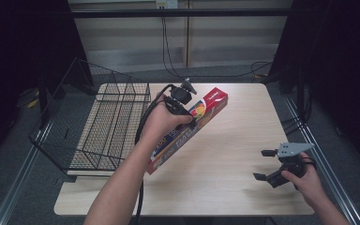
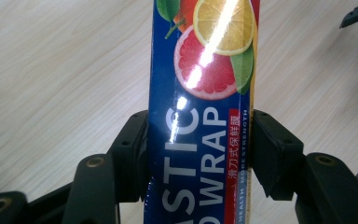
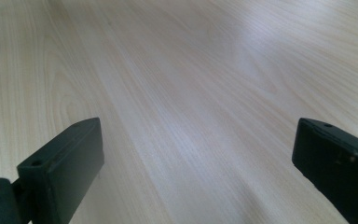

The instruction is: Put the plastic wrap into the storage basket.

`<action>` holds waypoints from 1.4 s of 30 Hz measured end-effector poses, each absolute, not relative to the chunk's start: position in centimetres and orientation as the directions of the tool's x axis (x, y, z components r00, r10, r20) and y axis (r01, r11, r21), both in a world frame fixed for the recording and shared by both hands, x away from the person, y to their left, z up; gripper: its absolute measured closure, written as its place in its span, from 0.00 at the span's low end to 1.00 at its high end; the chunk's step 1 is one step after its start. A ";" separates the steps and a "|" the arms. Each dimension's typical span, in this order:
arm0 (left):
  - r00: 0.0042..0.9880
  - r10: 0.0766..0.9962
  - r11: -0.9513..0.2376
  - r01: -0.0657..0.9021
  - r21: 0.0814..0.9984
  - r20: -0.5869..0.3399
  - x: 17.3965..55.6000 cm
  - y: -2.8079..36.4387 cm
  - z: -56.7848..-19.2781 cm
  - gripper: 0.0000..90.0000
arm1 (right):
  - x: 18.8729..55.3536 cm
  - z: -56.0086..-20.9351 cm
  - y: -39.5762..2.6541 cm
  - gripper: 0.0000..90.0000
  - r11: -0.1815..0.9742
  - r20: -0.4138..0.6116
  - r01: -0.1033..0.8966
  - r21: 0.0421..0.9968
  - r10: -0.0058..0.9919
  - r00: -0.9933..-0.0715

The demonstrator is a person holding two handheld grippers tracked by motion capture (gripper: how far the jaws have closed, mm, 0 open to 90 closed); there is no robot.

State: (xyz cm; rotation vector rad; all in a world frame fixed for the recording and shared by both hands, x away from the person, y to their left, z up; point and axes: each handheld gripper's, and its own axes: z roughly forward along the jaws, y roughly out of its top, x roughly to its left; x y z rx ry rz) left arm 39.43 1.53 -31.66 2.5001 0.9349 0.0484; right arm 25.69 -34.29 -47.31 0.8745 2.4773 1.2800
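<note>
1. Two grippers on the go here, one per hand, over a light wood table.
2. Left gripper is clamped on a long blue plastic wrap box. In the left gripper view both black pads press flat against the box's long sides, right around the "PLASTIC WRAP" lettering, just below the citrus slices printed on it.
3. Box sits at a slant in the high view: far end with the red cap points up toward the back of the table, near end hangs down toward the front edge, past the person's left forearm. It looks lifted off the tabletop, though I can't say for sure that the low end isn't touching.
4. Wire basket sits on the left part of the table, just beside the box and the left hand, not touching either as far as I can tell.
5. Right gripper is down at the front right corner, well apart from the box. Jaws spread wide with nothing but bare wood between them in the right gripper view.
</note>
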 end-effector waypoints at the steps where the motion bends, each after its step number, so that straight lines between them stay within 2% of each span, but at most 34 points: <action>1: 0.768 0.628 -0.659 0.612 0.438 -0.127 39.4 1.5 -31.7 0.49 | 25.7 -47.3 -34.3 0.02 0.444 0.075 0.406 0.799 0.597 -0.799; 42: 0.637 0.765 -0.557 0.726 0.404 -0.089 40.7 7.8 -25.3 0.50 | 25.7 -47.2 -34.3 0.02 0.432 0.074 0.402 0.807 0.602 -0.795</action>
